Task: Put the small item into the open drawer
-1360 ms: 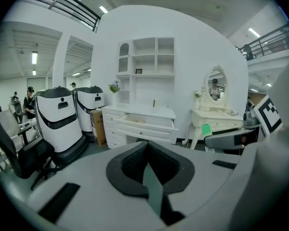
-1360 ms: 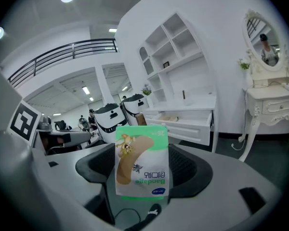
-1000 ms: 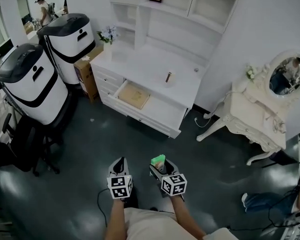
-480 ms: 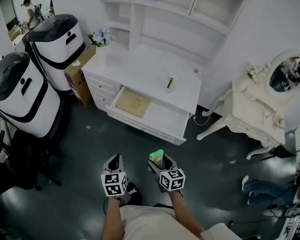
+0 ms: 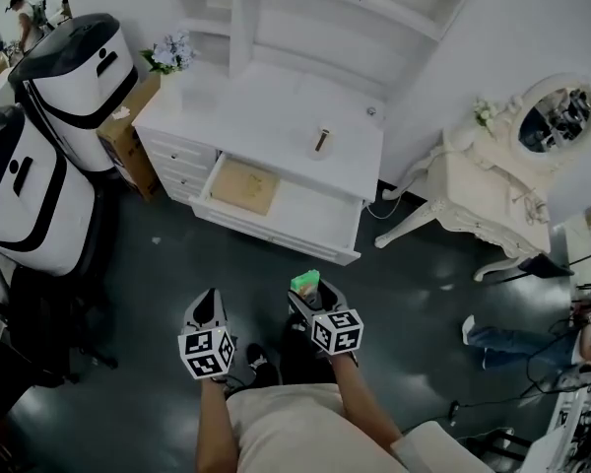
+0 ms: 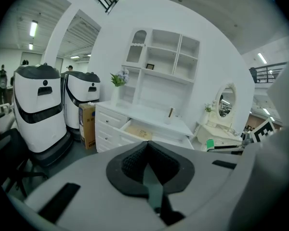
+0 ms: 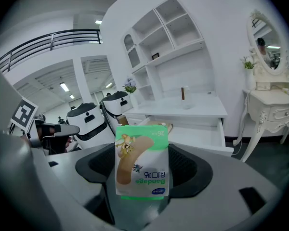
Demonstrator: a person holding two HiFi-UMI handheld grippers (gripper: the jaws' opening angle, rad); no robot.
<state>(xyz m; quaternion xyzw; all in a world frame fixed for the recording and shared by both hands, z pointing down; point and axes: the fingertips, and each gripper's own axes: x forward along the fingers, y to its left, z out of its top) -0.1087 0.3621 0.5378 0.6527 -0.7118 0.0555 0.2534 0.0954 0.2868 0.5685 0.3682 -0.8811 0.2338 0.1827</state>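
Right gripper (image 5: 310, 293): clamped on small green-and-white cardboard bandage box (image 7: 142, 165), held upright for carrying. Open white drawer (image 5: 310, 215): well ahead, awaiting it. Left gripper (image 5: 205, 311): jaws together, empty, spare.

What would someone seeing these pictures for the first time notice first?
The green bandage box clamped in the right gripper stands out, low in the head view. Ahead, the open drawer of the white dresser gapes, a flat tan item lying at its left end. Two large white-and-black machines stand at the left.
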